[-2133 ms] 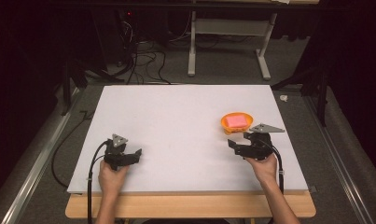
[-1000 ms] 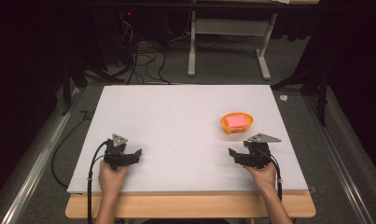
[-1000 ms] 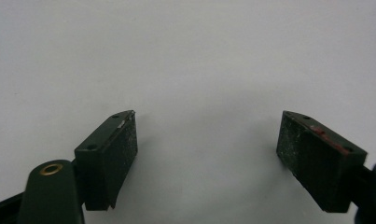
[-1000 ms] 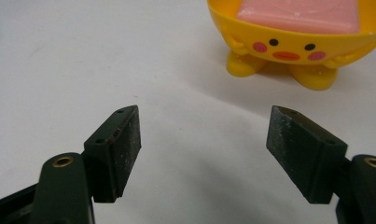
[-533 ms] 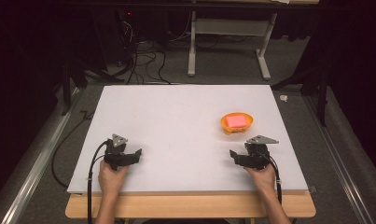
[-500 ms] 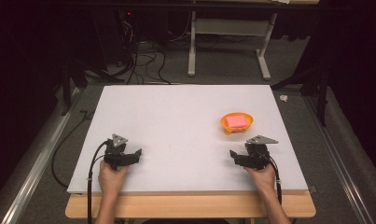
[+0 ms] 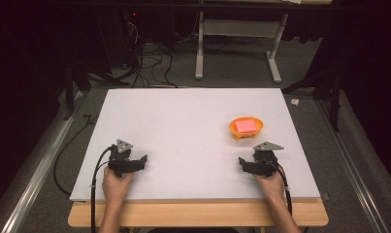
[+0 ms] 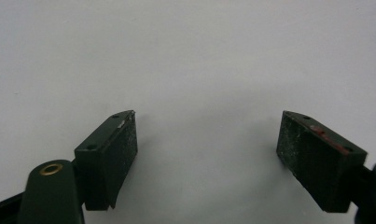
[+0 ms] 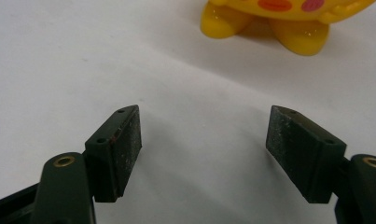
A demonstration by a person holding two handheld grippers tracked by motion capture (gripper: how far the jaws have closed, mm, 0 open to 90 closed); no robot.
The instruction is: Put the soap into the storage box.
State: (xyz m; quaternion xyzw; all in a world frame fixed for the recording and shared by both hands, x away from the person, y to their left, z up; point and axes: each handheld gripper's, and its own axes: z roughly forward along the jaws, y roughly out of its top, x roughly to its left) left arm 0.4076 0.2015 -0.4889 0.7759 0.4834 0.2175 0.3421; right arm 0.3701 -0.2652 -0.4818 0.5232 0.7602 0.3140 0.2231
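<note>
High view shows a white bench with a little orange bowl on its right side. A pink block sits inside the bowl. In the right gripper view the bowl looks like a yellow toy dish with two stubby feet and red spots.

The right claw rests low on the bench, just near the bowl but not touching it. Its jaws are spread wide and hold nothing. The left claw rests far away on the other side of the bench. It is spread wide too, with only bare bench between its jaws.

I think the work with the bowl looks either finished or not begun, since both claws hold nothing. The pink block is already in the bowl, so little seems left to do.
</note>
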